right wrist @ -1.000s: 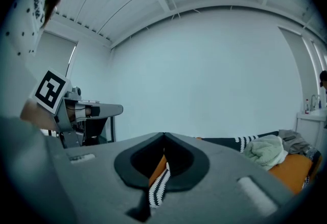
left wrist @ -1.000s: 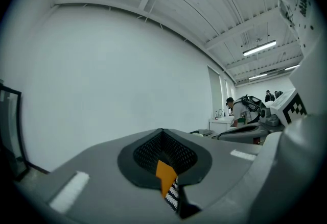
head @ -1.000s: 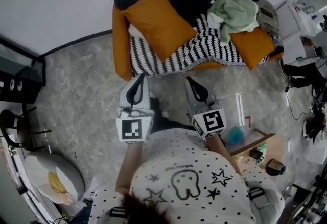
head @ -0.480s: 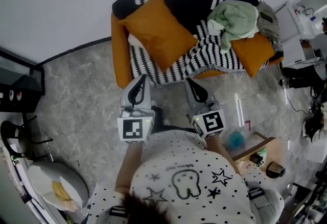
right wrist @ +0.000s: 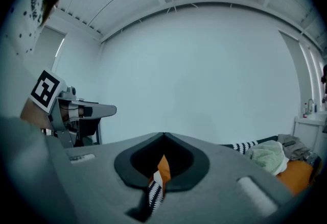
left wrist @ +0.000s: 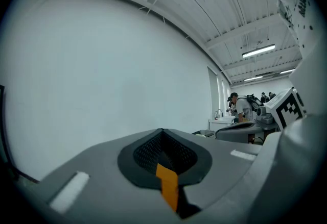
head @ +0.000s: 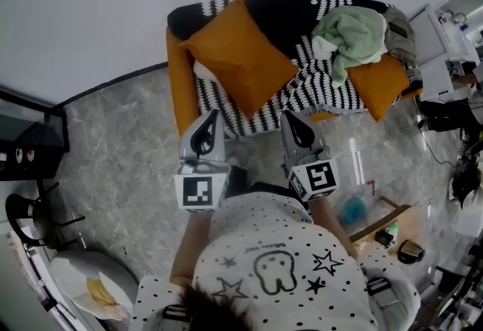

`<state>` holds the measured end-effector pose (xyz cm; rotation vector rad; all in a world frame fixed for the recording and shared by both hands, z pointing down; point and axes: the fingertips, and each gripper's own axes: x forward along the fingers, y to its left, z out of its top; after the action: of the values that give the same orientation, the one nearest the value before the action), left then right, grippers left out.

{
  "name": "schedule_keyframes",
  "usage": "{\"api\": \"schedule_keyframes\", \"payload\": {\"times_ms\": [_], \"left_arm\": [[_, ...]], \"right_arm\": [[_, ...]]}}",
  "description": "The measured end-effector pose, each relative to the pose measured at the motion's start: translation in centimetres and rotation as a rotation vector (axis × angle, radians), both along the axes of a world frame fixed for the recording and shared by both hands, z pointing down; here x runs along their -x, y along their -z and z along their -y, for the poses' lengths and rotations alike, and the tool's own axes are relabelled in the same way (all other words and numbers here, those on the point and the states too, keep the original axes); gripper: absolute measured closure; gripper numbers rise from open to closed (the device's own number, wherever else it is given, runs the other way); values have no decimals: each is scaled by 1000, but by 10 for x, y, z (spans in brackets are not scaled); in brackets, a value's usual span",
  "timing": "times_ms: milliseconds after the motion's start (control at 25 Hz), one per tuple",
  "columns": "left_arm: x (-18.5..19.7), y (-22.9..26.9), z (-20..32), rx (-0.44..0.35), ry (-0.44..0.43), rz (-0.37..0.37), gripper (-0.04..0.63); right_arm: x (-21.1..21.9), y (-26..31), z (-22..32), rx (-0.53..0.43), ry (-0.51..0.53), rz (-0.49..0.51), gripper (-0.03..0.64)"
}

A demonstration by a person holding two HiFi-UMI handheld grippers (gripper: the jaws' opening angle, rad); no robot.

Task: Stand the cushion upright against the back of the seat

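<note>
1. The plump, square orange cushion (head: 241, 58) is lying diagonally on the left end of the striped sofa (head: 178, 92).
2. The left gripper (head: 214, 113) and right gripper (head: 286, 114) are hovering near the seat's front edge, jaws closed and empty.

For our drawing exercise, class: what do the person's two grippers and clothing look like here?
The left gripper and right gripper are grey shells tapering to pointed jaws lined with black. Each carries a white cube printed with black square markers. The person wears a white shirt with black dots and stars.
</note>
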<state>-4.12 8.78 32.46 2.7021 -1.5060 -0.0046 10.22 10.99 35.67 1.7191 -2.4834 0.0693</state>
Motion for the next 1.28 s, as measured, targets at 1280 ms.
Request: {"api": "schedule_keyframes", "payload": {"times_ms": [1280], "left_arm": [[-27,-9,143,28,104,-10,600]], "right_arm": [[-22,-4,155,7,112,12,621]]}}
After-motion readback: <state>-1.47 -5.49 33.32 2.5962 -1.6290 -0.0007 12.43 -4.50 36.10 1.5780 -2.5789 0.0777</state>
